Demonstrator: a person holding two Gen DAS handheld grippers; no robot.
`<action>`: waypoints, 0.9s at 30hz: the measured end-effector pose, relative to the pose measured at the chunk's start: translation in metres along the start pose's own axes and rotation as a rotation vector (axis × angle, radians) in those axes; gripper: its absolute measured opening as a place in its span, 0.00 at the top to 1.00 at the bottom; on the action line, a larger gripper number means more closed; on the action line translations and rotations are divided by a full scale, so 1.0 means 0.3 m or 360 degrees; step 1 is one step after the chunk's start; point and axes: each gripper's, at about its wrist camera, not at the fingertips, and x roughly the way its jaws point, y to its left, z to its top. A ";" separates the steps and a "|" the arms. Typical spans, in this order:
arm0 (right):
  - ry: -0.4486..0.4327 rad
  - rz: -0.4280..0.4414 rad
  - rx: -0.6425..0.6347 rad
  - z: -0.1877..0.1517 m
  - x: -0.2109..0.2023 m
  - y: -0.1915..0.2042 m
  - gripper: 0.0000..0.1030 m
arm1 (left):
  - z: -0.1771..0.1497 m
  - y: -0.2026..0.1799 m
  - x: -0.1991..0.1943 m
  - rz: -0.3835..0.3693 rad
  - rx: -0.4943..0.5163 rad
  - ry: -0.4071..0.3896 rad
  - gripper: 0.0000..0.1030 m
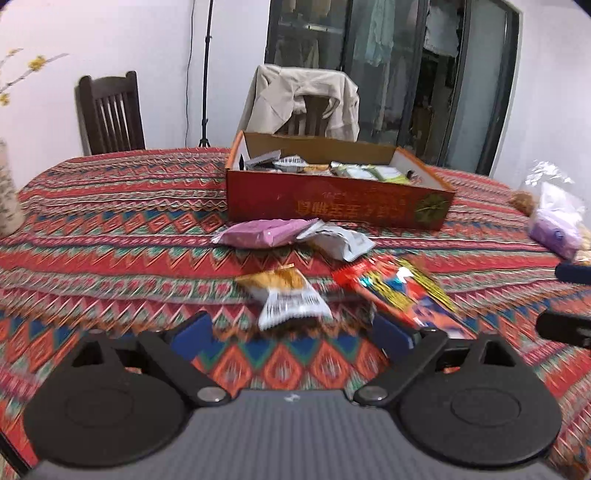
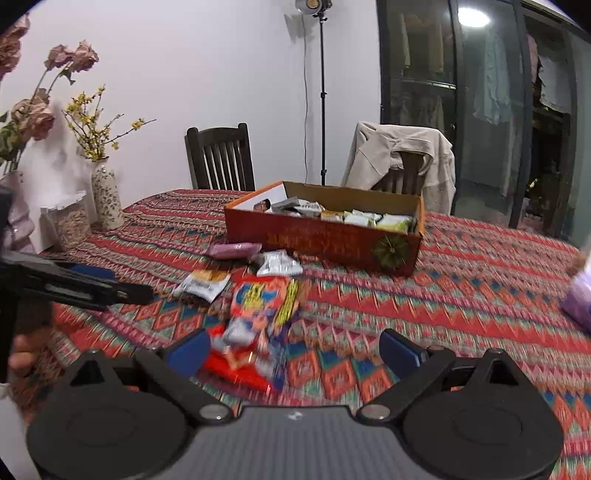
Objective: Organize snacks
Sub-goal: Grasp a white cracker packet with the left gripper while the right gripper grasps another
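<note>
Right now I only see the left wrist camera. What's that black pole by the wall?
Observer: It's a stand, and a round lamp sits on top, above your picture's edge.
Operator: Is my other claw holding a snack?
Observer: No. The right claw is open and empty, and the red packet lies on the cloth just ahead of it.
Operator: What's in the spotty vase at my left edge?
Observer: The vase holds thin twigs with small yellow flowers.
</note>
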 end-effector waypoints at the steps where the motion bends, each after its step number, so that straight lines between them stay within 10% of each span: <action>1: -0.0005 0.0008 -0.0013 0.022 0.029 -0.004 0.06 | 0.016 -0.001 0.044 0.0005 -0.0008 0.0023 0.15; 17: 0.0239 0.0238 -0.0087 0.278 0.732 0.000 0.24 | 0.020 0.030 0.256 0.0034 0.0025 0.0005 0.51; 27: 0.0347 0.0267 -0.0089 0.270 0.871 -0.008 0.62 | 0.031 0.058 0.200 -0.0020 -0.0030 -0.0032 0.59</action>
